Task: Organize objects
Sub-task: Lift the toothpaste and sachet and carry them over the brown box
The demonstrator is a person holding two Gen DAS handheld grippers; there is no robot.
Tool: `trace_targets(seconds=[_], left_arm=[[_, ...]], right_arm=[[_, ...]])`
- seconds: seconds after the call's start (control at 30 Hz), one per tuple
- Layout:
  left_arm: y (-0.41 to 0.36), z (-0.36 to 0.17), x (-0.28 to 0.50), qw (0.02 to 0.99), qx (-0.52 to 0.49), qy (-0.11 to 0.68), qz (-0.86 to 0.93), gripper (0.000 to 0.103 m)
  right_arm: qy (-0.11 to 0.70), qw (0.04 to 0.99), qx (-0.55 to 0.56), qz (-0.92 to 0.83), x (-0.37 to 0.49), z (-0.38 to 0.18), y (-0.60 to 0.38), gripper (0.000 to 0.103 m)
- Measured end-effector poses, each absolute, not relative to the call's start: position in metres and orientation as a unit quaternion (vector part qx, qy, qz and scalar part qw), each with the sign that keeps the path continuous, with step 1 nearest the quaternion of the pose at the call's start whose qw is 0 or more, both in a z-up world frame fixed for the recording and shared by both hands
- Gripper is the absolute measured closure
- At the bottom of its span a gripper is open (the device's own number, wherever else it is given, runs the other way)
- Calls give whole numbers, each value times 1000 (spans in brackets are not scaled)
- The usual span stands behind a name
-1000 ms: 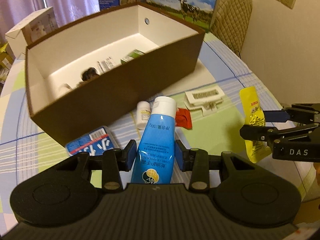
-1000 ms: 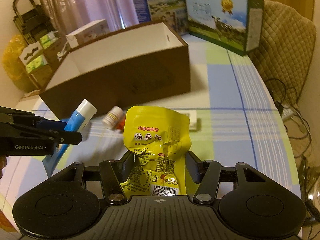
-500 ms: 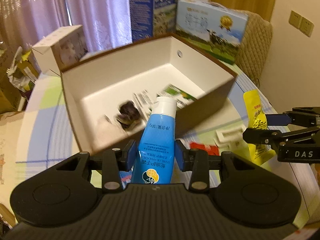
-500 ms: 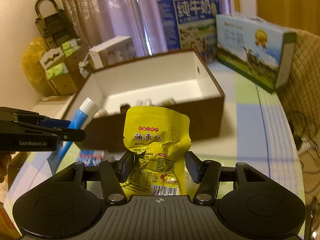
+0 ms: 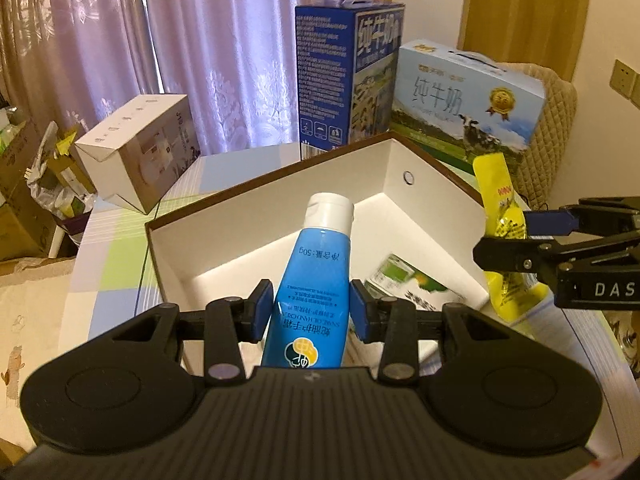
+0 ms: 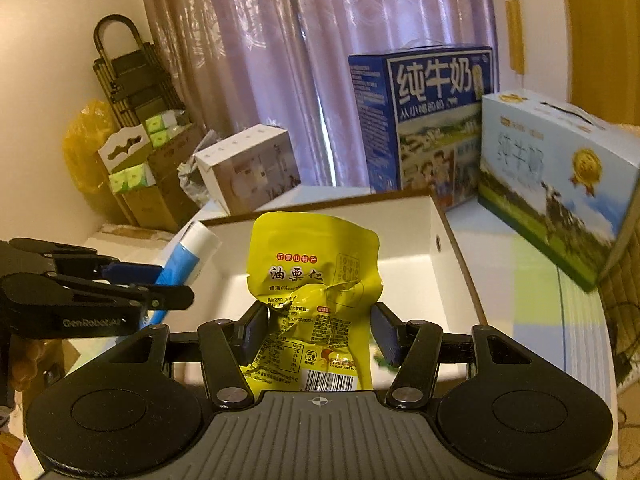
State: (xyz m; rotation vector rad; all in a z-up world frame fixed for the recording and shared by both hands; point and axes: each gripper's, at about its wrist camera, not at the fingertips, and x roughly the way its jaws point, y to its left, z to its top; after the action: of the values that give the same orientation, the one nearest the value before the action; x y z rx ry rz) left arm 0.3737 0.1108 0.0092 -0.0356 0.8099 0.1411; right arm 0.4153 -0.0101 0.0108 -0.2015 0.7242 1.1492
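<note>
1. Left wrist view: the left gripper (image 5: 311, 311) is clamped on a blue tube of hand cream (image 5: 314, 280). The tube has a white cap pointing away from the camera, white print along its body, and a yellow-and-blue emblem near its crimped end.
2. The tube hangs over the open box (image 5: 436, 204), brown outside and white inside, with a small round hole in its far wall.
3. A green-and-white packet (image 5: 404, 278) lies flat on the box floor, just right of the tube. Anything else in the box is hidden behind the gripper.
4. At the right edge, the right gripper (image 5: 508, 240) holds a yellow snack pouch (image 5: 498, 200) upright above the box's right rim.
5. Right wrist view: the right gripper (image 6: 318, 332) is closed on the yellow snack pouch (image 6: 316, 276), a crumpled foil bag with a red label, dark characters and a barcode at its lower end.
6. The pouch sits in front of the open box (image 6: 452, 252), over its white interior; the floor that shows is bare apart from a blurred green scrap beside the right finger.
7. At the left, the left gripper (image 6: 160, 282) grips the blue tube (image 6: 184, 258), its white cap reaching over the box's left rim.
8. Two milk cartons (image 6: 436, 120) and a white carton (image 6: 248, 168) stand on the table (image 6: 536, 280) behind the box.
</note>
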Motion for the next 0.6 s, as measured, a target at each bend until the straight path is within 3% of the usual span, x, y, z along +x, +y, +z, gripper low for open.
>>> trace_targets(seconds=[0.6], left_arm=[[151, -50, 469, 890, -4, 447, 90, 67]], right_arm=[[359, 777, -145, 496, 485, -33, 58, 50]])
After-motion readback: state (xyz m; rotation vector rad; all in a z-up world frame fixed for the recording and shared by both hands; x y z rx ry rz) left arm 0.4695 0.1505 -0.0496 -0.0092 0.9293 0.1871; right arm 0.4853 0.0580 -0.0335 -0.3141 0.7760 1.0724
